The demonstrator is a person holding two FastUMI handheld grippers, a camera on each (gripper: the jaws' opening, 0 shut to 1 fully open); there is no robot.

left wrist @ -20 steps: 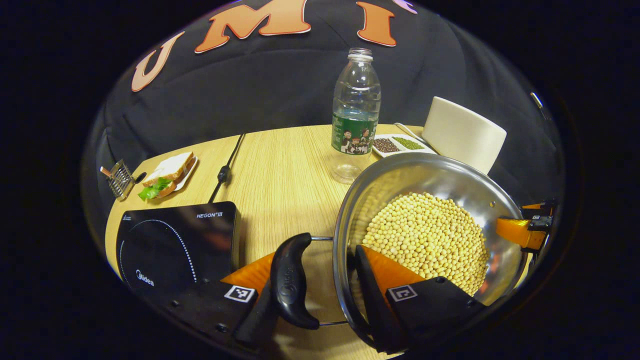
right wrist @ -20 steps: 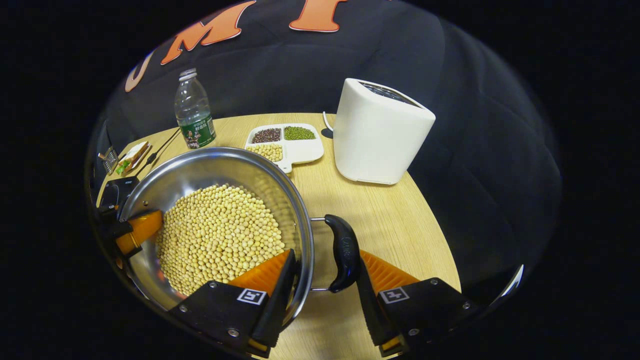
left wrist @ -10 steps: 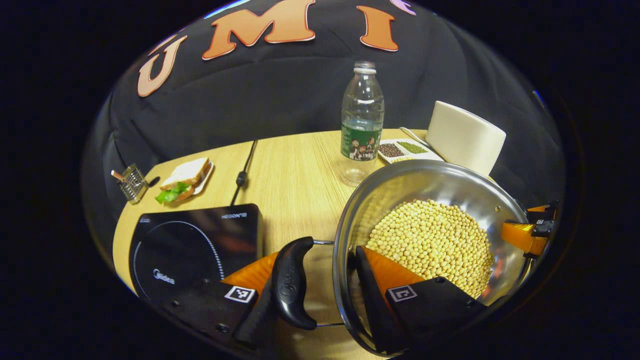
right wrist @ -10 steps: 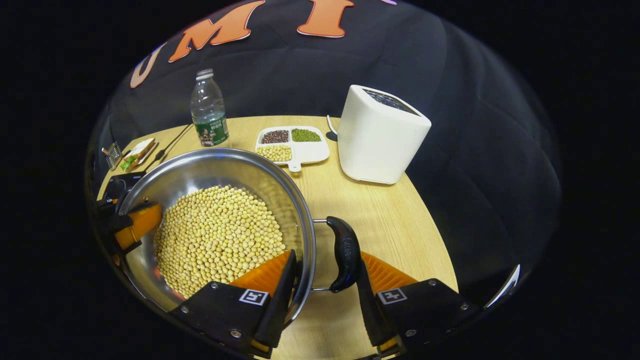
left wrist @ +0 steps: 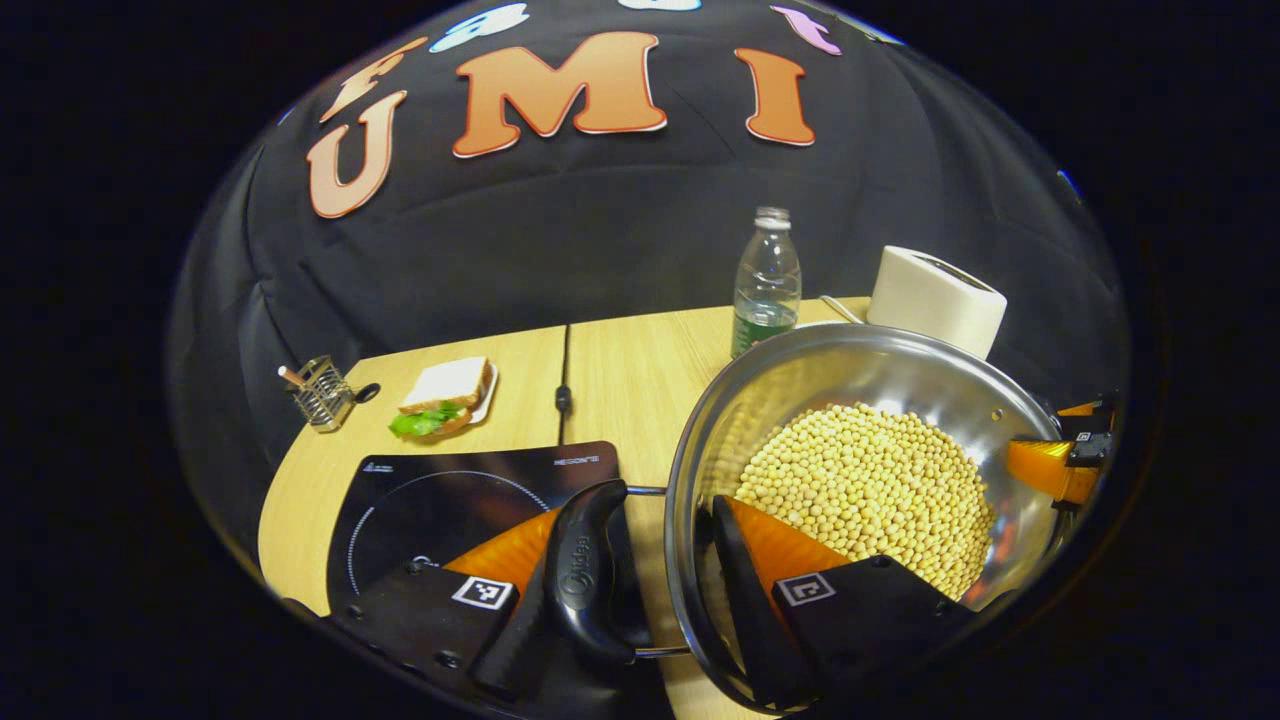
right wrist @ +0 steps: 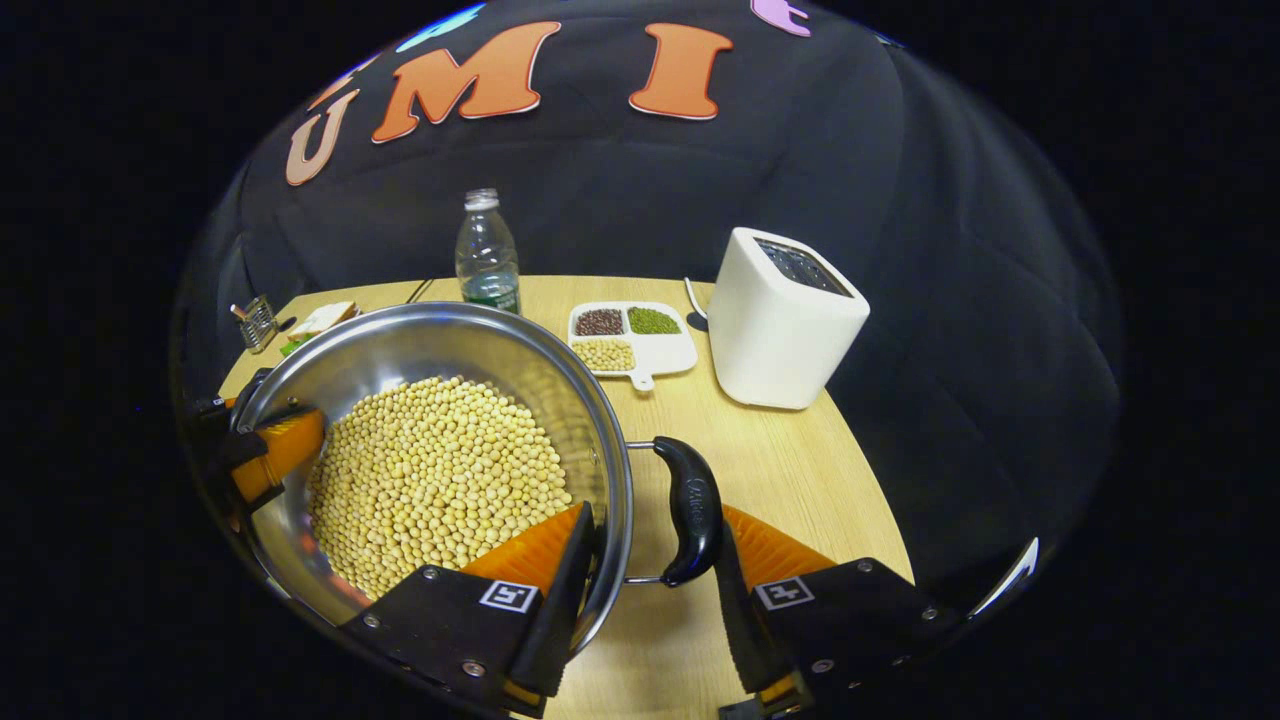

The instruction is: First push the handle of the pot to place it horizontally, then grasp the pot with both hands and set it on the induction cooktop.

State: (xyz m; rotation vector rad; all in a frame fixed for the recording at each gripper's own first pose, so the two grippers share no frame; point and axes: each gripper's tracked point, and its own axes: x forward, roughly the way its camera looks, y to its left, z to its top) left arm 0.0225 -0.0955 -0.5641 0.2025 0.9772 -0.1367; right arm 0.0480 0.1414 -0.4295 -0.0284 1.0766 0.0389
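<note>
Pot (left wrist: 870,480), full of beans (left wrist: 865,490), hangs above the tabletop (left wrist: 620,370) beside the cooktop (left wrist: 440,500); left claw (left wrist: 640,575) and right claw (right wrist: 650,560) each pinch rim and handle together, balancing the load.

Bright overhead light, sharp focus, glare inside pot (left wrist: 960,385) (steel), fisheye-bent edges
</note>
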